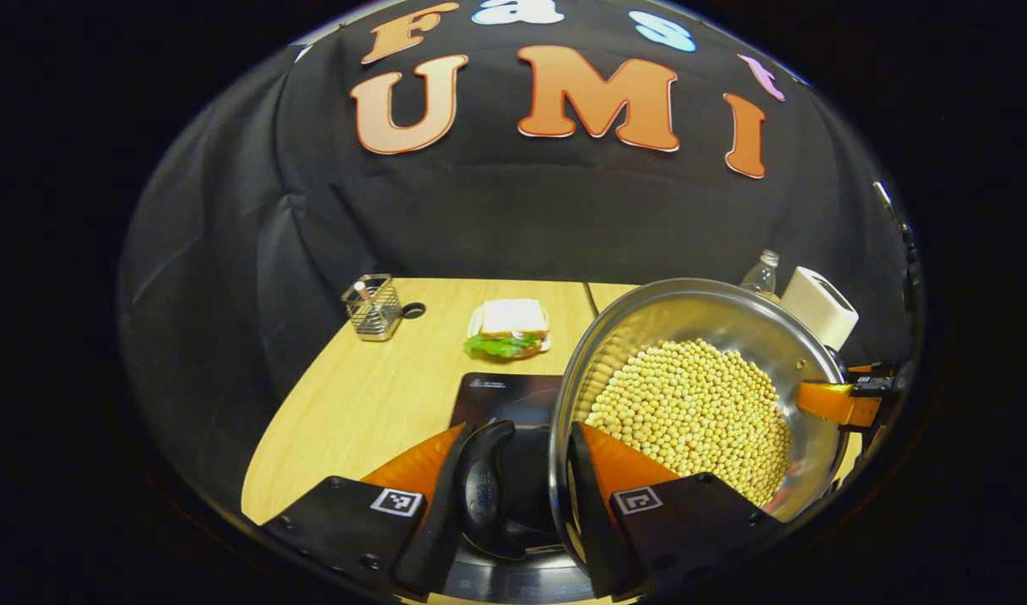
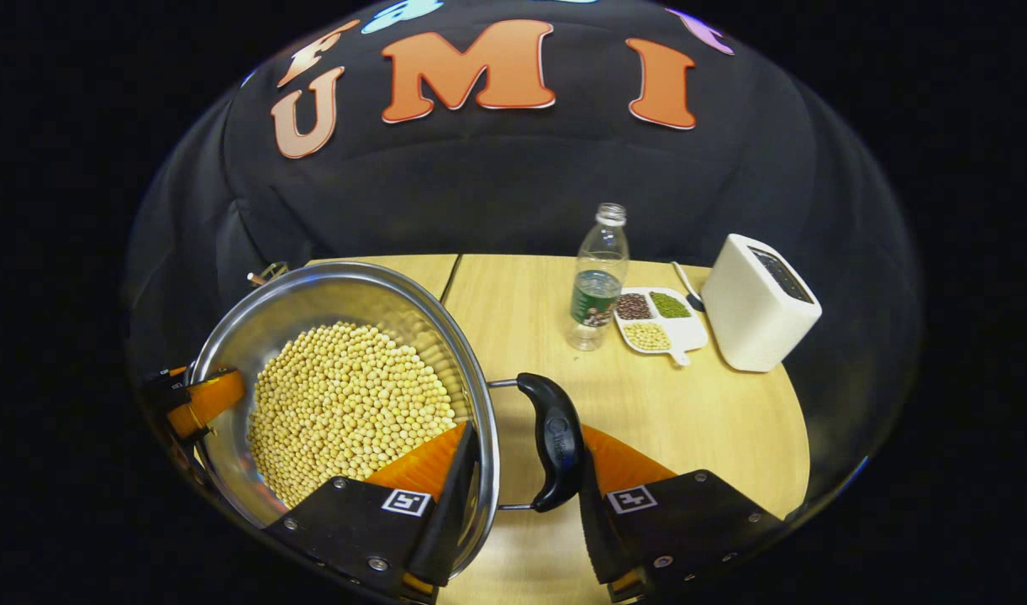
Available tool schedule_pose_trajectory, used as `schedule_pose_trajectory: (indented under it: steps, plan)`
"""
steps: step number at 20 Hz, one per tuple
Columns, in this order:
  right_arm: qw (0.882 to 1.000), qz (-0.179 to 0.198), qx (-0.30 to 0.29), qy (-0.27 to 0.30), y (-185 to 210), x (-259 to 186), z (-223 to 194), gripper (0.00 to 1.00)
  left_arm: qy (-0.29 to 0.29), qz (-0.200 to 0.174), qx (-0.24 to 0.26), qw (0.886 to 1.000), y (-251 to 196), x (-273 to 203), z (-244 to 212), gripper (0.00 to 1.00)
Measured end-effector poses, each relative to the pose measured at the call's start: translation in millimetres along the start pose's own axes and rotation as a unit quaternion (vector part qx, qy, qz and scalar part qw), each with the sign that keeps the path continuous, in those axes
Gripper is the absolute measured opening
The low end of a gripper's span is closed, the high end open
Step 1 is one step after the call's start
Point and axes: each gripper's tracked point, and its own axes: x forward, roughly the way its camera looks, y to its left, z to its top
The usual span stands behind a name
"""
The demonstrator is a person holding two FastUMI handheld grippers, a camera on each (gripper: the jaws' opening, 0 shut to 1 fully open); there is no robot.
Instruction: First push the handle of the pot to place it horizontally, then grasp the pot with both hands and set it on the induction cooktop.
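A steel pot (image 1: pixel 707 315) filled with soybeans (image 1: pixel 690 412) hangs between my two grippers. My left gripper (image 1: pixel 518 433) is shut across its black side handle (image 1: pixel 484 487) and rim, one finger outside the handle and one inside the wall. Below and behind it lies the black induction cooktop (image 1: pixel 501 395). In the right gripper view, my right gripper (image 2: pixel 528 433) is shut the same way on the opposite handle (image 2: pixel 555 441) of the pot (image 2: pixel 312 298). Each gripper shows far off in the other's view, the right gripper (image 1: pixel 841 402) and the left gripper (image 2: pixel 198 402).
On the wooden table (image 2: pixel 698 420) stand a plastic bottle (image 2: pixel 597 277), a divided dish of beans (image 2: pixel 655 319) and a white box-shaped appliance (image 2: pixel 757 302). A sandwich on a plate (image 1: pixel 509 329) and a wire basket (image 1: pixel 372 307) sit behind the cooktop.
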Motion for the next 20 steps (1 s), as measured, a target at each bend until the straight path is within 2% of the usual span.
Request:
schedule_pose_trajectory:
  steps: [5, 6, 13, 15, 16, 17, 18, 19, 20]
  plan:
    - [1.0, 0.023, -0.013, 0.005, -9.2, 1.9, 9.4, 0.62, 0.008, 0.025, -0.009, 1.0, 44.2, 1.6, -1.0, 0.71]
    - [1.0, 0.025, -0.016, 0.007, -13.0, 0.7, 10.9, 0.61, 0.01, 0.028, -0.009, 1.0, 49.8, 1.7, -1.8, 0.68]
    - [0.999, 0.033, -0.023, 0.034, -20.5, -1.8, 20.1, 0.62, 0.035, 0.036, -0.012, 0.999, 42.8, -2.7, -5.0, 0.65]
    - [0.998, 0.032, -0.023, 0.041, -20.8, -3.5, 22.0, 0.62, 0.043, 0.034, -0.012, 0.998, 42.7, -3.2, -5.2, 0.69]
    - [0.998, 0.031, -0.023, 0.043, -20.3, -3.5, 23.2, 0.58, 0.044, 0.032, -0.011, 0.998, 42.8, -3.1, -4.9, 0.69]
    - [0.998, 0.029, -0.022, 0.043, -19.2, -2.8, 22.0, 0.62, 0.045, 0.031, -0.01, 0.998, 43.7, -1.0, -5.1, 0.68]
    - [0.998, 0.028, -0.023, 0.044, -18.5, -3.3, 21.8, 0.62, 0.045, 0.03, -0.01, 0.998, 44.0, -1.1, -5.3, 0.65]
    - [0.998, 0.028, -0.022, 0.047, -18.8, -4.3, 19.7, 0.62, 0.047, 0.028, -0.01, 0.998, 43.0, 0.4, -6.4, 0.68]
    - [0.998, 0.027, -0.021, 0.049, -19.2, -5.0, 19.4, 0.58, 0.047, 0.027, -0.011, 0.998, 43.5, -1.7, -5.7, 0.69]
